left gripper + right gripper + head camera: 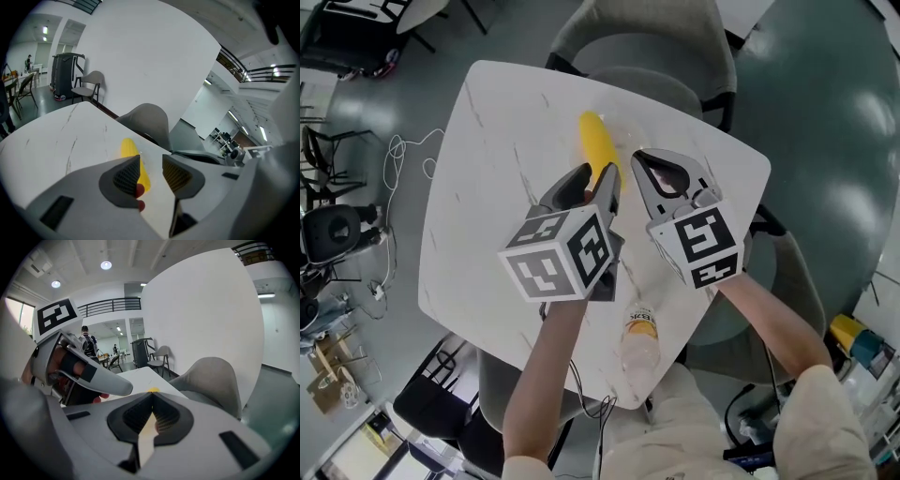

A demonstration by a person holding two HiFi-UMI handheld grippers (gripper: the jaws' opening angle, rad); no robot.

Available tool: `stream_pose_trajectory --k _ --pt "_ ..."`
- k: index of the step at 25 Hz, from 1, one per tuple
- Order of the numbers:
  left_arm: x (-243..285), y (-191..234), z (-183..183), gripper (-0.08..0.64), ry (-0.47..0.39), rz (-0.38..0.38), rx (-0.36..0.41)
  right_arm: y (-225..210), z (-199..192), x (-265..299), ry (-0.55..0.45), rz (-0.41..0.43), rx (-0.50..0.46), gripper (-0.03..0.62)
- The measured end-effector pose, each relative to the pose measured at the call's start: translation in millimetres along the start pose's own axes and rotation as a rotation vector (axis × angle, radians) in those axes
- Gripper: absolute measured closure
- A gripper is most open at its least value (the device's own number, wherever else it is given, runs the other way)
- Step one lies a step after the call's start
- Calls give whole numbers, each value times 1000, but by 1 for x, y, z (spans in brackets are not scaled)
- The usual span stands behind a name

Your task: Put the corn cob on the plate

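Observation:
The yellow corn cob lies on the white marble table, toward its far edge. A faint glassy sheen shows around it; I cannot tell whether that is a plate. My left gripper hovers just short of the cob's near end, jaws apart with nothing between them. In the left gripper view the corn cob shows beyond the left jaw of the left gripper. My right gripper hangs to the cob's right, jaws shut and empty. Over the right gripper only a sliver of the corn cob peeks.
A clear plastic bottle lies on the table near its front edge. A grey chair stands at the far side, another chair at the right. Cables trail on the floor at the left.

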State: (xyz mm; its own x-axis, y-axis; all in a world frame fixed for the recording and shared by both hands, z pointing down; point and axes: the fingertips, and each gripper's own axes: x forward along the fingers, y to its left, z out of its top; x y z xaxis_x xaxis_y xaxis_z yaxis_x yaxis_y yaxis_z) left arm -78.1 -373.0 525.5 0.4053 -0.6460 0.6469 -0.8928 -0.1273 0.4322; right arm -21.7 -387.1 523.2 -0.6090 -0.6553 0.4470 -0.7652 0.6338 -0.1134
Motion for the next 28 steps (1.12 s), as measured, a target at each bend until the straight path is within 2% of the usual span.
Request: stream_pose_trajectory --k 5,8,9,16,19,24,28 --pt "-23 -19 -4 414 -44 -44 -29 10 7 -25 17 -4 42 588" --pt "-37 -22 -12 539 -55 -12 -15 19 12 -42 15 0 57 588" --pt "-43 -24 -15 552 -60 -3 -9 23 13 -48 14 2 56 588" --pt "-100 -41 -21 553 -119 15 56 37 24 -85 3 -13 53 588" --pt "-120 -46 -23 554 -141 23 61 49 31 -99 -2 8 49 588" --pt "-169 -56 -16 554 -200 12 72 70 55 -126 -21 7 21 588" --pt "-209 -60 -27 554 -221 5 82 99 77 -145 -55 -9 20 588"
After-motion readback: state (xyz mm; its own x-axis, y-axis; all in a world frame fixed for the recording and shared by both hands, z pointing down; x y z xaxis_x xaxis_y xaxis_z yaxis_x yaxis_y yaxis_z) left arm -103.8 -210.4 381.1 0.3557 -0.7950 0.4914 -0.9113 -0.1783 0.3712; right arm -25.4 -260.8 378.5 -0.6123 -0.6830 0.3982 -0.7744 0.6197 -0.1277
